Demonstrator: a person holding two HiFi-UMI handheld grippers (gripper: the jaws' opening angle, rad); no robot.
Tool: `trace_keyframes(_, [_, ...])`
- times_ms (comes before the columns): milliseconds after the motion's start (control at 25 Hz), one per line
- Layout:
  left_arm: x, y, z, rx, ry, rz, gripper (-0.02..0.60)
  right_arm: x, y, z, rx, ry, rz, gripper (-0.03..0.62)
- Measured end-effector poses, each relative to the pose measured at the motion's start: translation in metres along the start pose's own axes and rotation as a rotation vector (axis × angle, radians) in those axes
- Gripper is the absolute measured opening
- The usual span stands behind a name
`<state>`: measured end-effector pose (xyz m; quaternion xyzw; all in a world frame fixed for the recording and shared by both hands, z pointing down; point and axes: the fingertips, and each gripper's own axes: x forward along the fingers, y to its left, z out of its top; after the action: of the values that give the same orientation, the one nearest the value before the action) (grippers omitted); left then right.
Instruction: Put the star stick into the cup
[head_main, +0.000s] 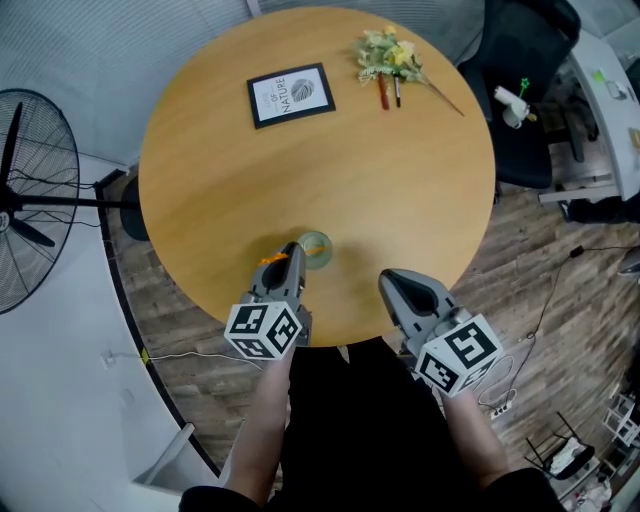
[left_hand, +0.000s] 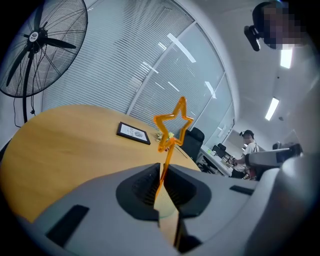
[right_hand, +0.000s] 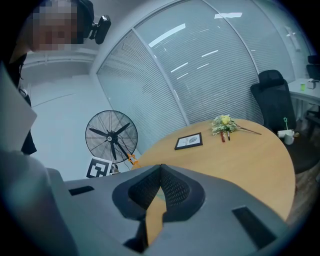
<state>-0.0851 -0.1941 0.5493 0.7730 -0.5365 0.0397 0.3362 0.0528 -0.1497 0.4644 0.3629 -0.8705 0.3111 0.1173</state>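
Note:
An orange star stick (left_hand: 172, 125) stands up between the jaws of my left gripper (left_hand: 162, 172), which is shut on its stem. From above, only an orange bit of the stick (head_main: 268, 261) shows beside the left gripper (head_main: 293, 247). A small clear cup (head_main: 316, 248) stands on the round wooden table (head_main: 400, 180), touching or just right of that gripper's tip. My right gripper (head_main: 388, 278) rests near the table's front edge, to the right of the cup. Its jaws (right_hand: 160, 167) are shut with nothing between them.
At the table's far side lie a framed picture (head_main: 290, 95), a bunch of flowers (head_main: 390, 55) and two pens (head_main: 390, 92). A standing fan (head_main: 25, 200) is on the left, and a black office chair (head_main: 525, 80) on the right. A person (left_hand: 248, 145) sits in the background.

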Motion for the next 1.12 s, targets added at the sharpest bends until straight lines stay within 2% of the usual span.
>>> trace_keyframes(560, [0.004, -0.002, -0.009, 0.007, 0.034, -0.011, 0.014, 0.001, 0.003, -0.003, 0.003, 0.007, 0.008, 0.009])
trace_keyframes(1120, [0.0, 0.012, -0.01, 0.014, 0.035, 0.032, 0.015, 0.002, 0.004, -0.004, 0.008, 0.011, 0.006, 0.009])
